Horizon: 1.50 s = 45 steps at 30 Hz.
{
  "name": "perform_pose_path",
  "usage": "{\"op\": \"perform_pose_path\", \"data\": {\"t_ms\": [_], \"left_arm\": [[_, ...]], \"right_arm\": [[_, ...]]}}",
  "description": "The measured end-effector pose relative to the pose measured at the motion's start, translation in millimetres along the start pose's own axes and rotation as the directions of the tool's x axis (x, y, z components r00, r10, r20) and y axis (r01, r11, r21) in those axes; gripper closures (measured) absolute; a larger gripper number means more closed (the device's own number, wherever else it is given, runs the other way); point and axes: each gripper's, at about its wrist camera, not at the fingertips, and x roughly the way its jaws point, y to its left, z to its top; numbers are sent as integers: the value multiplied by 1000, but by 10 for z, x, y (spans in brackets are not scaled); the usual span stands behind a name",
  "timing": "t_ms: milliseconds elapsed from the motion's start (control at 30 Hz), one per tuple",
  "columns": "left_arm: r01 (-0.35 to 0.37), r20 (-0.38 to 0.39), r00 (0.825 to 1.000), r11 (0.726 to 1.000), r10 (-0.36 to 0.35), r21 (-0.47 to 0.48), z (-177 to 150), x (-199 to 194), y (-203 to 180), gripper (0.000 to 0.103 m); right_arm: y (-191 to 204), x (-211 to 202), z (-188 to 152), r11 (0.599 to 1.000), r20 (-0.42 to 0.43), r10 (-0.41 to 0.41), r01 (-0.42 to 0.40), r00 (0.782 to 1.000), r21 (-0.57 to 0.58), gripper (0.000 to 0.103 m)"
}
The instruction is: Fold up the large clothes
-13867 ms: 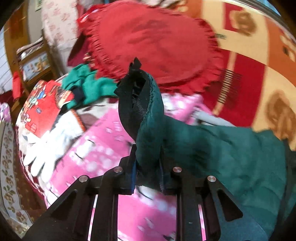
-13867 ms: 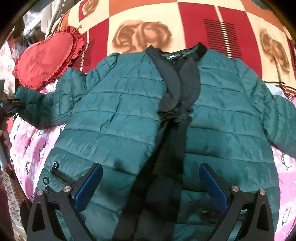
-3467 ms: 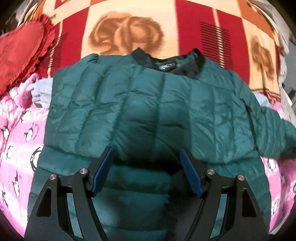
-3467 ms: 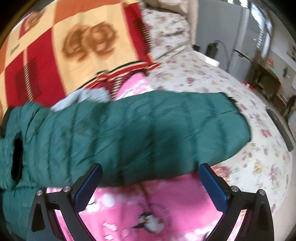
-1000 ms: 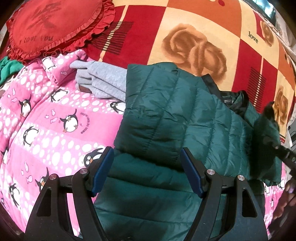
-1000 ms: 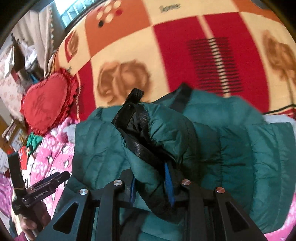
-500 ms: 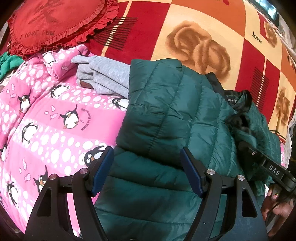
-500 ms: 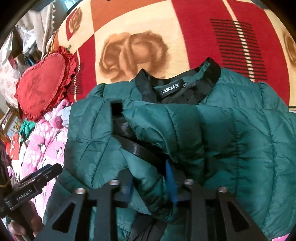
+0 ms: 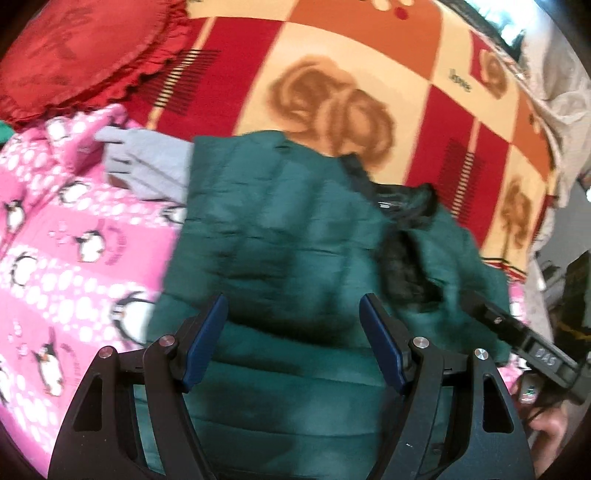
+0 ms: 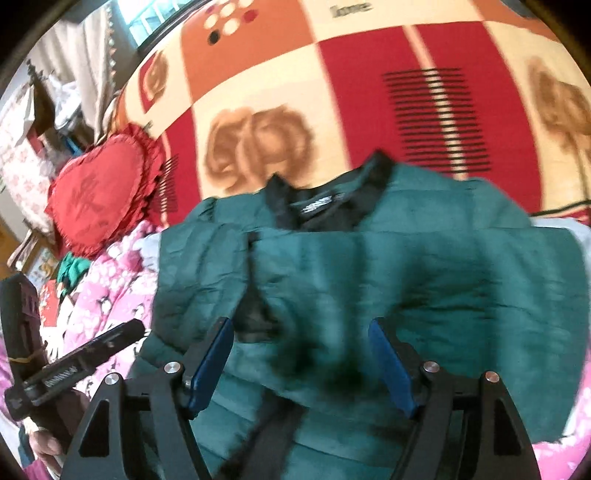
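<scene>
My left gripper (image 9: 293, 334) fingers apart over the green jacket (image 9: 280, 236), my right gripper (image 10: 301, 354) fingers apart, gripping nothing, jacket lying on the pink penguin blanket (image 9: 74, 236) and rose-patterned blanket (image 10: 258, 122), sleeves folded across it, red heart cushion (image 10: 96, 195) near.

Rose-patterned blanket (image 10: 332, 92), bright window (image 10: 147, 22)

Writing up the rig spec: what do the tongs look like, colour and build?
Both the left tongs and right tongs match: matte black linkage arms with triangular cutouts, silver pivot screws, flat blue pads inside each finger. The handle is black with white lettering, unreadable.
</scene>
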Motion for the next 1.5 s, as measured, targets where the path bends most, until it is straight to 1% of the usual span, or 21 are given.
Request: {"op": "perform_pose_path", "data": {"t_ms": [133, 267, 333, 433, 533, 600, 633, 667, 733, 767, 933, 1033, 1067, 1133, 1200, 1233, 1300, 1400, 1433, 1467, 1500], "left_arm": [[41, -37, 999, 999, -40, 33, -25, 139, -329, 29], [50, -97, 994, 997, -45, 53, -78, 405, -651, 29], [41, -109, 993, 998, -35, 56, -99, 510, -772, 29], [23, -110, 994, 998, -17, 52, -120, 642, -923, 29], [10, -102, 995, 998, -4, 58, -136, 739, -1039, 29], [19, -85, 996, 997, -12, 75, -158, 773, -1102, 30], [27, -76, 997, 996, -20, 91, -166, 777, -1131, 40], [26, -74, 997, 993, -17, 116, -168, 777, -1175, 63], [-12, -70, 997, 988, 23, 153, -151, 755, -1216, 80], [-16, -58, 998, 987, 26, 158, -123, 715, -1217, 85], [-40, 54, 998, 987, 32, 158, 130, 329, -1097, 90], [-87, 140, 988, 984, 65, 157, 332, 24, -930, 96], [-116, 171, 981, 981, 89, 154, 395, -70, -850, 96], [-142, 201, 973, 980, 113, 138, 477, -189, -675, 96], [-147, 184, 975, 982, 124, 116, 516, -215, -487, 96], [-121, 145, 984, 986, 104, 117, 514, -173, -398, 96], [-67, 104, 993, 992, 55, 111, 453, -119, -315, 96], [10, 56, 998, 994, -16, 104, 332, -5, -328, 93], [21, 24, 999, 993, -23, 112, 297, 68, -374, 83], [21, -11, 1000, 992, -20, 120, 259, 152, -432, 56], [29, -34, 999, 992, -25, 119, 227, 224, -491, 41]], "right_arm": [[-258, -214, -61, 997, 16, -72, 72, 997, 10, 29], [-547, -418, -153, 994, 25, -101, 99, 995, 47, 28], [-657, -490, -196, 991, 30, -123, 121, 992, 56, 26], [-825, -569, -265, 986, 34, -153, 151, 988, 66, 24], [-954, -611, -330, 985, 30, -150, 146, 988, 91, 24], [-1053, -646, -370, 983, 34, -150, 146, 988, 115, 24], [-1090, -659, -389, 981, 36, -154, 149, 987, 125, 24], [-1129, -678, -402, 979, 38, -159, 153, 987, 135, 24], [-1196, -711, -414, 975, 39, -167, 159, 985, 156, 24], [-1229, -730, -418, 973, 39, -172, 163, 984, 165, 24], [-1314, -816, -390, 963, 55, -195, 181, 979, 198, 24], [-1323, -853, -311, 959, 67, -198, 179, 978, 220, 24], [-1303, -858, -266, 958, 76, -192, 171, 978, 229, 24], [-1241, -836, -189, 961, 89, -181, 157, 979, 227, 24], [-1126, -762, -98, 967, 95, -176, 153, 980, 205, 24], [-1087, -727, -72, 967, 93, -180, 158, 979, 201, 24], [-1027, -670, -58, 965, 96, -173, 149, 980, 216, 24], [-970, -593, -96, 969, 86, -136, 114, 987, 221, 24], [-953, -567, -116, 969, 74, -141, 122, 987, 215, 24], [-942, -542, -141, 970, 60, -149, 134, 987, 205, 24], [-943, -532, -158, 970, 53, -153, 140, 987, 198, 24]]}}
